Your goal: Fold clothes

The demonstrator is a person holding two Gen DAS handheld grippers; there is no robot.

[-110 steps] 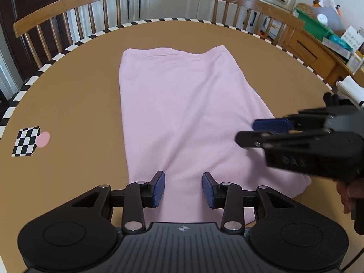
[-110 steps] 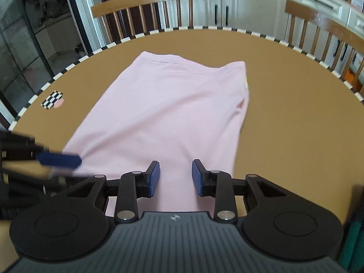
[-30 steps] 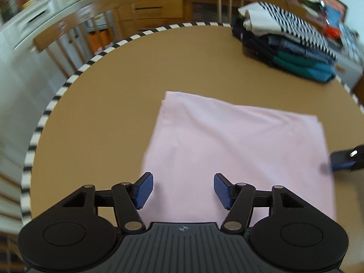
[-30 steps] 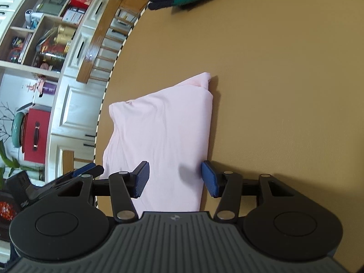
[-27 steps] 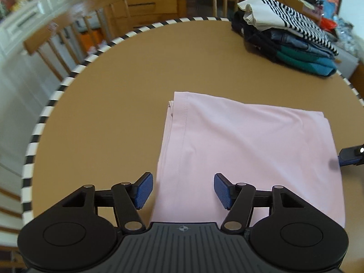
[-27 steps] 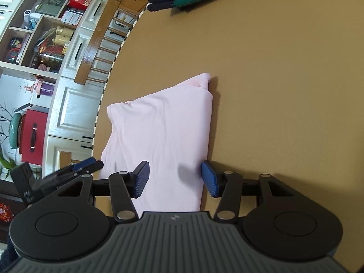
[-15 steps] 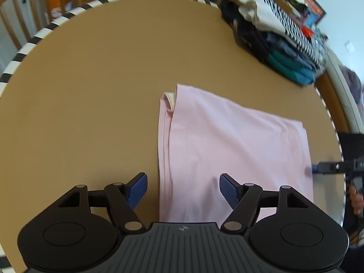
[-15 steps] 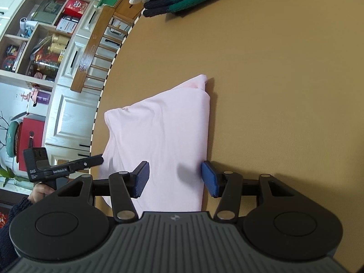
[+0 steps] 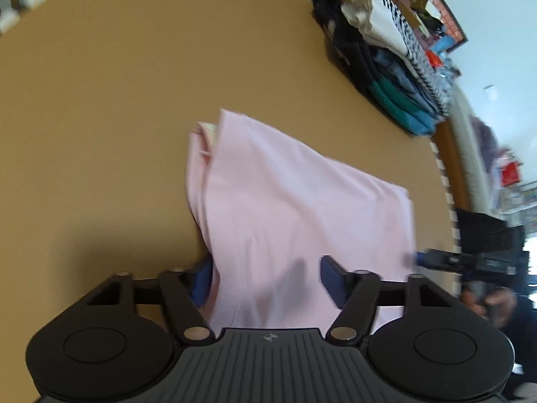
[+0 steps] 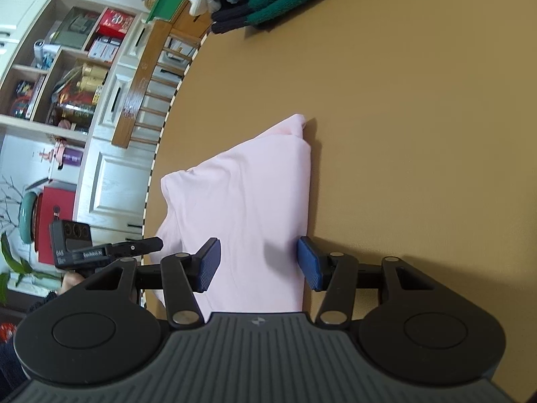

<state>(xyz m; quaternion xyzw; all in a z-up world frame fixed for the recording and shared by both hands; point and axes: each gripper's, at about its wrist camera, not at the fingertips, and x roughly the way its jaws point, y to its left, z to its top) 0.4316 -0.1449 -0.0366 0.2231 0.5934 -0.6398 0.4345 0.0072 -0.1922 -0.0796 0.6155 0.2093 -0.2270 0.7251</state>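
A folded pink garment (image 9: 295,208) lies on a round tan tabletop (image 9: 100,117) whose edge carries a black-and-white checked border (image 9: 448,198). The left gripper (image 9: 265,280) is low over one end of the cloth; its jaws have just been closing and now straddle the near hem, with the left blue pad (image 9: 201,280) tucked under the lifted edge and the other resting on top, though a gap shows and no firm clamp can be seen. The right gripper (image 10: 258,263) sits at the opposite end with its jaws apart, the folded edge of the garment between the blue pads without being pinched. A stack of folded clothes (image 9: 389,63), striped, dark, teal and blue, rests at the far rim of the tabletop. Wooden spindle-back chairs (image 10: 144,80) stand around it, in front of white cabinet doors (image 10: 110,181) and open shelves (image 10: 57,67) crowded with boxes and jars. A green plant (image 10: 13,268) stands at the edge of the right wrist view
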